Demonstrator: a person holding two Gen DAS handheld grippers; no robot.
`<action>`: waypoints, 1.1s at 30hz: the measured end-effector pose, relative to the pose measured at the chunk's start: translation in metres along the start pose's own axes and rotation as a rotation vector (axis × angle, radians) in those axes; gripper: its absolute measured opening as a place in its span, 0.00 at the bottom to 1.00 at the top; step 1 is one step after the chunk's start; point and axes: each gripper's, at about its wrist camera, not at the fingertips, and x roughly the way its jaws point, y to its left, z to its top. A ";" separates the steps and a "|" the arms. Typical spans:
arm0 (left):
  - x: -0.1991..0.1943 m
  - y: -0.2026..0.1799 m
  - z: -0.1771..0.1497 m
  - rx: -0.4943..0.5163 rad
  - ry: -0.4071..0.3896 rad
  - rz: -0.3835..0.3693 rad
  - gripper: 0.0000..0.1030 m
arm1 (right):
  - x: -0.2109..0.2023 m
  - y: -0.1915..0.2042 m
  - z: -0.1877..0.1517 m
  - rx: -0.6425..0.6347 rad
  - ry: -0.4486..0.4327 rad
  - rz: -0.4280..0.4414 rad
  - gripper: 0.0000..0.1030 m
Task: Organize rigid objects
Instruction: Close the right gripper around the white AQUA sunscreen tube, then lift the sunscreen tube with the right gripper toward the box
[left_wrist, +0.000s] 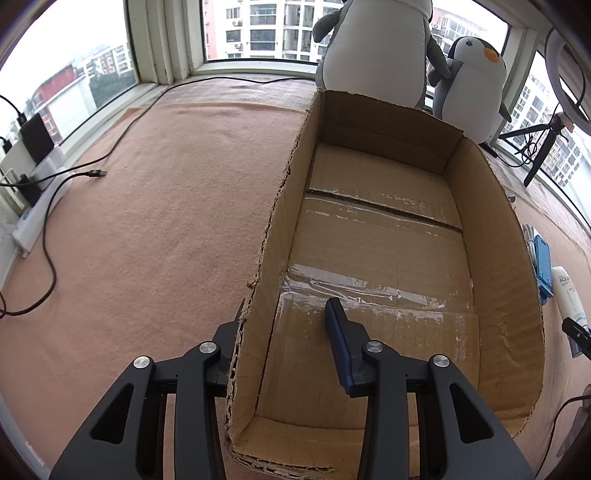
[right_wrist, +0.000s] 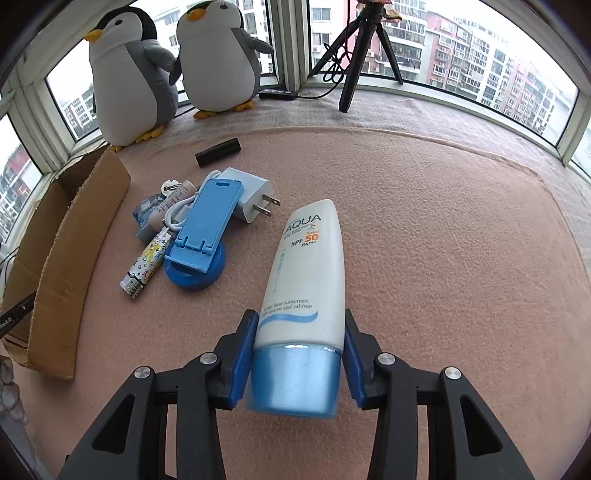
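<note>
sunscreen tube is lying lengthwise between right gripper pads, gripped at its cap; left gripper is straddling the cardboard box wall, open.

Your left gripper sits over the near left wall of the cardboard box, one finger outside and one inside. Your right gripper has a finger on each side of the sunscreen tube, which lies on the surface. Left of the tube lie a phone stand, a plug and a lighter. Two toy penguins stand behind them by the window.
</note>
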 end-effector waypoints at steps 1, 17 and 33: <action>0.000 -0.001 0.000 0.007 0.000 0.003 0.34 | -0.001 -0.001 0.000 0.002 -0.001 0.000 0.38; 0.002 0.000 0.000 0.011 -0.007 0.013 0.34 | -0.024 0.009 0.017 -0.018 -0.067 0.019 0.30; 0.002 0.000 -0.001 0.005 -0.009 0.008 0.34 | 0.020 0.000 0.006 -0.037 0.052 0.087 0.27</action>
